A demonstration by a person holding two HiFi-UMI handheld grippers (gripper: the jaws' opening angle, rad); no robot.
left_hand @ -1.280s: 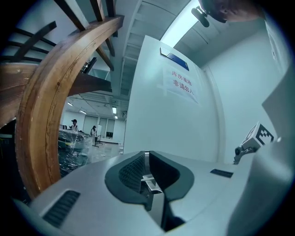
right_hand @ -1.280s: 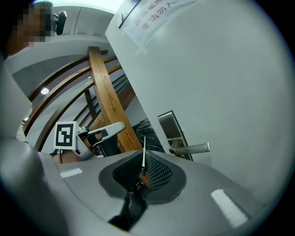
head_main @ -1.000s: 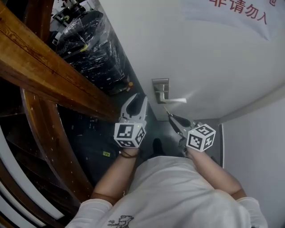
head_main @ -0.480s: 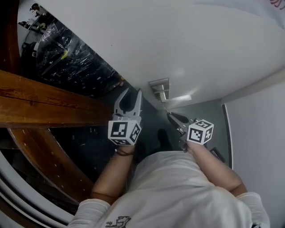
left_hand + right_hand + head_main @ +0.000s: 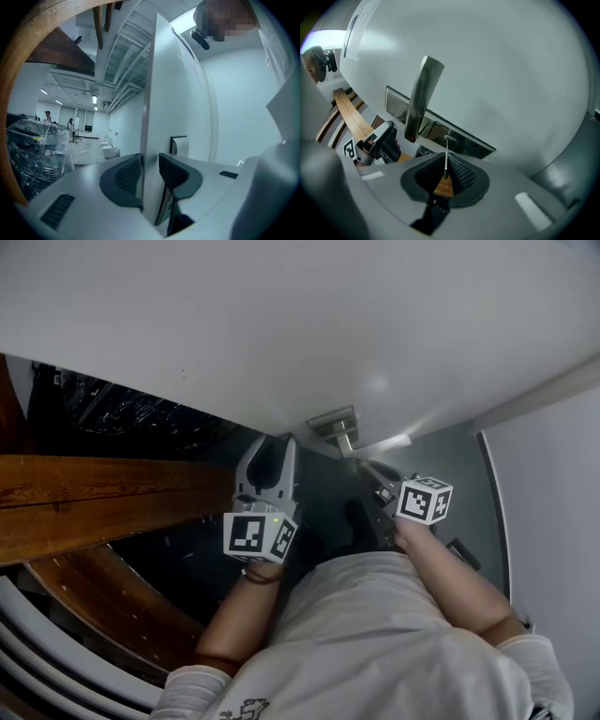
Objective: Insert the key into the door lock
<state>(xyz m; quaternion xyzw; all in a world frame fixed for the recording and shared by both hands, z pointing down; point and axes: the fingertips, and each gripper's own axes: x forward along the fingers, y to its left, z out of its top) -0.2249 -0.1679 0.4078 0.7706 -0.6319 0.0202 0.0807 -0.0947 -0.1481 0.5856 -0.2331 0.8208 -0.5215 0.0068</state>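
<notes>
Grey jaws of the left gripper (image 5: 150, 173) had come in onto the white door (image 5: 173, 93) over the last second. They stood closed on its edge, one pad against each face, where a moment earlier they had hung open and clear of it. I judged this a bracing hold, steadying the door for the insertion.

Just beyond and to the right of those jaws sat the metal lock plate (image 5: 333, 420), with the lever handle (image 5: 384, 442) reaching out from it. Both lay closer to the two grippers than half a second before.

The right gripper (image 5: 447, 164) had also moved up, so that its jaws sat just below the lever. They were clamped on the key (image 5: 446, 150). The key was a thin, bright metal blade standing straight out from between the pads, with its small hooked tip short of the plate and not yet touching it. No keyhole could be made out on the plate. The approach looked nearly finished, with the final lining-up and the push into the lock still to do.
</notes>
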